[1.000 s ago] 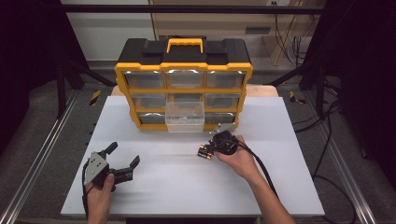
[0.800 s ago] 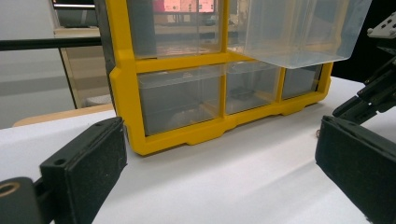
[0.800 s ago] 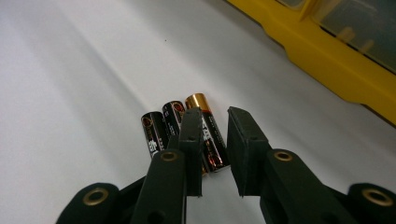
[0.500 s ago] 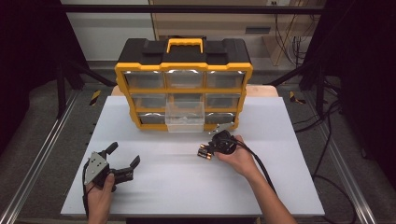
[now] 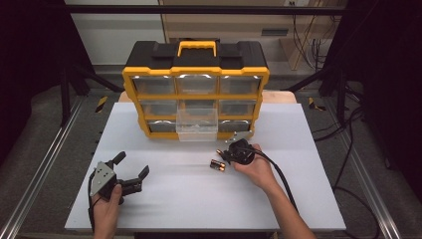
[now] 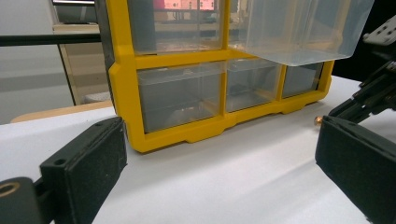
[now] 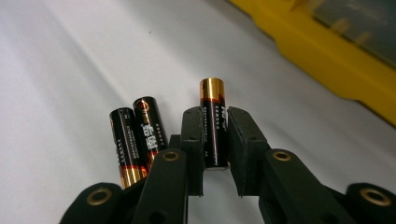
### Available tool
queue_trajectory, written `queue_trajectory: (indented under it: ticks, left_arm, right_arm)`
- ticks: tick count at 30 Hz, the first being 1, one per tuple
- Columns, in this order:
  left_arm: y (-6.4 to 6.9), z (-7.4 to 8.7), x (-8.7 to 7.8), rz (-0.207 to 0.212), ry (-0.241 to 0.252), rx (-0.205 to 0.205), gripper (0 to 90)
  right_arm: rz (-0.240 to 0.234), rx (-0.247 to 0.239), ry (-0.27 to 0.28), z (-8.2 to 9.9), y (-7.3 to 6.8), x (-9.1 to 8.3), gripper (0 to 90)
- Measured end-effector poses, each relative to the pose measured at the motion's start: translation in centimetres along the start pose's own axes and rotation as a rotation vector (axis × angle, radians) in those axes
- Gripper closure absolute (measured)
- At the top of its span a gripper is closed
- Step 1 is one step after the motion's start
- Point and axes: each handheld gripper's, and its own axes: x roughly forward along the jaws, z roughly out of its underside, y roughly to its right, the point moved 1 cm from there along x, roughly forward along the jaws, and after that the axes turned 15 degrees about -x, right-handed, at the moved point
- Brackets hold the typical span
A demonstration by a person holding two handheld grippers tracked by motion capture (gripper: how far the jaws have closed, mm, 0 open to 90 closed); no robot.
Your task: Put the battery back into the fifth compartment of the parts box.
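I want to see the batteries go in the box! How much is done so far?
Done: one clear drawer of the yellow organizer is pulled out, ready. In hand: the right gripper has its jaws shut on one battery. They have just been closing on it. Left: two more batteries lie on the table, and none looks put away yet. The left gripper waits open.

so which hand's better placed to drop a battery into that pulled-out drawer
Right: the right gripper is shut on a battery, near the open drawer. The left gripper is open, farther away.
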Motion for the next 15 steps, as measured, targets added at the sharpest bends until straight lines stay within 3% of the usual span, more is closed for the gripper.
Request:
queue_trajectory:
  ticks: [1, 5, 9, 11, 15]
  left_arm:
    - [-0.1, 0.0, 0.0, -0.002, -0.001, -0.001, 2.0]
    - [-0.2, 0.0, 0.0, -0.007, 0.001, -0.004, 2.0]
    - [-0.2, 0.0, 0.1, -0.007, -0.001, -0.006, 2.0]
    - [-0.2, 0.0, 0.1, -0.006, -0.001, -0.007, 2.0]
    - [-0.2, 0.1, 0.3, -0.003, -0.009, -0.001, 2.0]
  right_arm:
    - [0.024, 0.006, 0.017, 0.0, 0.1, -0.9, 76.8]
    - [0.047, 0.014, 0.045, 0.1, 0.2, -2.3, 76.8]
    - [0.108, 0.031, 0.098, 0.3, 0.3, -5.6, 76.8]
    - [0.119, 0.032, 0.112, 0.3, 0.2, -6.1, 76.8]
    - [0.178, 0.02, 0.207, 0.1, -0.4, -9.3, 76.8]
